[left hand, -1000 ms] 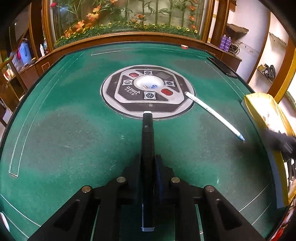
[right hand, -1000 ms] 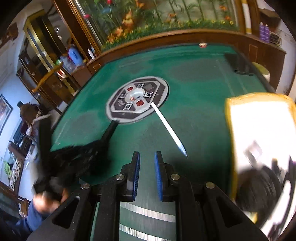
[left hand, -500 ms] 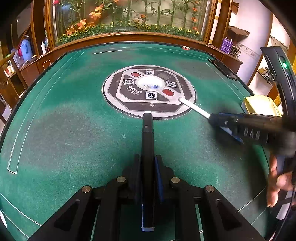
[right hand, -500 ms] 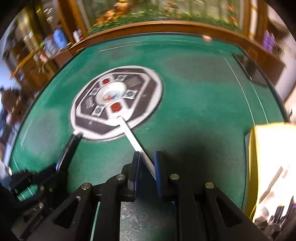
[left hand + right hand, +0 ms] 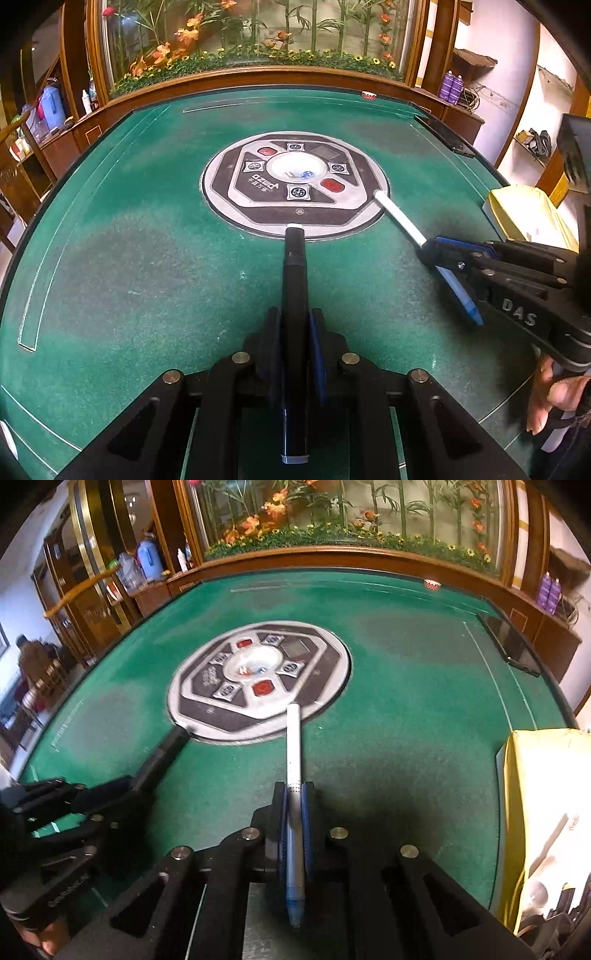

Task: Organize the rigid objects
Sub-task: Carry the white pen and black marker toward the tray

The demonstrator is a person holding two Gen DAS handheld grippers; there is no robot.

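My left gripper (image 5: 294, 325) is shut on a black marker (image 5: 294, 280) that points forward to the rim of the round centre panel (image 5: 295, 184). My right gripper (image 5: 294, 794) is closed around a white pen (image 5: 293, 746) with a blue end, whose far tip lies on the panel (image 5: 258, 679). In the left wrist view the right gripper (image 5: 428, 251) grips that pen (image 5: 399, 218) at the right. In the right wrist view the left gripper (image 5: 125, 786) and black marker (image 5: 166, 749) show at the left.
The green felt table (image 5: 147, 258) has a wooden rim. A yellow box (image 5: 543, 794) with several items inside stands at the right edge, also seen in the left wrist view (image 5: 528, 214). A black phone (image 5: 509, 642) lies far right. A small red-white object (image 5: 368, 95) sits at the far edge.
My right gripper has swung in from the yellow box, lined up along the white pen and closed on it. My left gripper has kept still with the black marker.
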